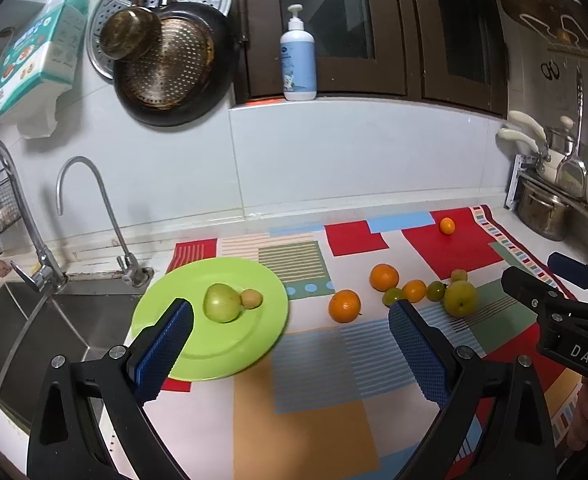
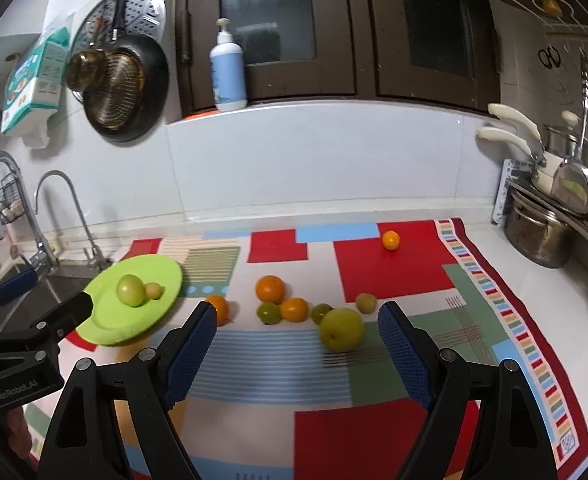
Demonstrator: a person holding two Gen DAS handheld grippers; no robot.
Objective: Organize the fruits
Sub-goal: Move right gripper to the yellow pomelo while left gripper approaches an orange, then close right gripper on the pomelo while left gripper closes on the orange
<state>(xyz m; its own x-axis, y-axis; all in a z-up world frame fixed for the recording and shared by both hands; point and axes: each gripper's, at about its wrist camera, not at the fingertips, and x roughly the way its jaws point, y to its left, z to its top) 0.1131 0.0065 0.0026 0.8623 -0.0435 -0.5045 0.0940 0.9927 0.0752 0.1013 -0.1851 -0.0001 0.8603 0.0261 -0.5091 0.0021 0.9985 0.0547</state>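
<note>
While both grippers stand spread and empty, the large green apple (image 2: 341, 329) lies on the patterned mat (image 2: 393, 276), just ahead between the right gripper (image 2: 297, 354) fingers; the left gripper (image 1: 290, 344) faces the green plate (image 1: 254, 280) at far left.

Both tongs tilt downward side by side, left tongs (image 1: 290, 340) and right tongs (image 2: 297, 344) gaping wide, empty.

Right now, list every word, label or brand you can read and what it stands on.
"DAS": right hand-held gripper body, letters cut off at the frame edge.
"GenRobot.AI": left hand-held gripper body.
Tissue pack print: too small to read.
Pump bottle label: blurred, unreadable.
</note>
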